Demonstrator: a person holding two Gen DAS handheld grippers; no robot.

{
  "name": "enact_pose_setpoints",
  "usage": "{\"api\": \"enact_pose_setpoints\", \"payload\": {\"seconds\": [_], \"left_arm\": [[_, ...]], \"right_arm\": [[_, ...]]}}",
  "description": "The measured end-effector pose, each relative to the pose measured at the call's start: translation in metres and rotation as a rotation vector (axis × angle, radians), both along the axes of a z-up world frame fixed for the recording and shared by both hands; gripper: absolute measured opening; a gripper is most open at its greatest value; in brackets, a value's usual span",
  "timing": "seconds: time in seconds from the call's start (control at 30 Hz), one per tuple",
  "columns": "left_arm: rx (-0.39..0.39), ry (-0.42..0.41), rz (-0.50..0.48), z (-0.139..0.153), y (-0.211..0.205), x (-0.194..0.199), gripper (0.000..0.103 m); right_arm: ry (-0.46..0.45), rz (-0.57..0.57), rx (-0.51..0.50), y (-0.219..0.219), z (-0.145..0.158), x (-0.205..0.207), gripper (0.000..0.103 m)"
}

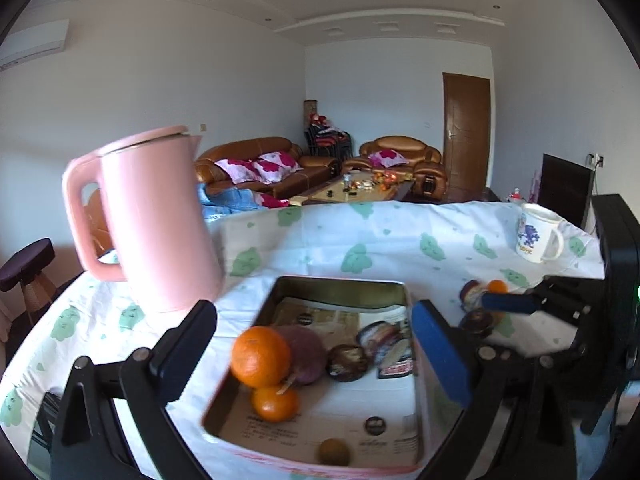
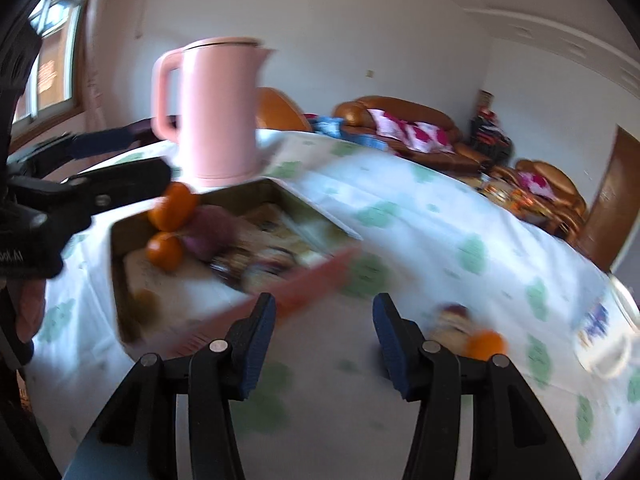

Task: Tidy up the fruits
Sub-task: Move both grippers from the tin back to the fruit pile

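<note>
An open metal tin lined with printed paper sits on the cloud-print cloth. In it lie a large orange, a smaller orange, a purple fruit, a dark round fruit and a brownish one. My left gripper hangs open above the tin, with nothing pinched. Right of the tin, a small orange and dark purple fruits rest on the cloth. My right gripper is open and empty between the tin and that orange.
A tall pink kettle stands just behind the tin's left corner. A white printed mug sits at the table's far right. A dark stool is beyond the left edge. Sofas and a coffee table lie farther back.
</note>
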State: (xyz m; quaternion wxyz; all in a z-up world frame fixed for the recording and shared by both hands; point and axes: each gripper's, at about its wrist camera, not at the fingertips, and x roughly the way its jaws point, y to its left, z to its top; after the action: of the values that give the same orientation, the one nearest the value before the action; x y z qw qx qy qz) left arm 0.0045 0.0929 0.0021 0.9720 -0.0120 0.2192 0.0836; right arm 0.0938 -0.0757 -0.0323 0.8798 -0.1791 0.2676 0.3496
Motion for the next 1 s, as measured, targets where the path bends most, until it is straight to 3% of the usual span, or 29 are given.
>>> {"api": "enact_pose_setpoints", "payload": {"seconds": [0.27,0.5,0.67,0.87,0.9,1.0], "left_arm": [[0.027,0.068,-0.113,-0.013,-0.059,0.031,0.100],[0.024,0.176,-0.254,-0.034,-0.115,0.070,0.095],[-0.063,0.291,-0.319,-0.053,-0.129,0.103,0.081],[-0.107,0.380,-0.348,-0.071,-0.132,0.125,0.055],[-0.113,0.388,-0.352,-0.072,-0.132,0.126,0.048],[-0.134,0.386,-0.356,-0.072,-0.130,0.126,0.044]], "right_arm": [[0.073,-0.255,0.071,-0.088,-0.005,0.044,0.053],[0.114,-0.371,0.147,-0.117,-0.012,0.057,0.053],[0.130,-0.408,0.195,-0.130,-0.011,0.060,0.053],[0.129,-0.397,0.190,-0.127,-0.011,0.059,0.053],[0.128,-0.395,0.187,-0.128,-0.011,0.058,0.053],[0.124,-0.398,0.185,-0.128,-0.011,0.058,0.053]]}}
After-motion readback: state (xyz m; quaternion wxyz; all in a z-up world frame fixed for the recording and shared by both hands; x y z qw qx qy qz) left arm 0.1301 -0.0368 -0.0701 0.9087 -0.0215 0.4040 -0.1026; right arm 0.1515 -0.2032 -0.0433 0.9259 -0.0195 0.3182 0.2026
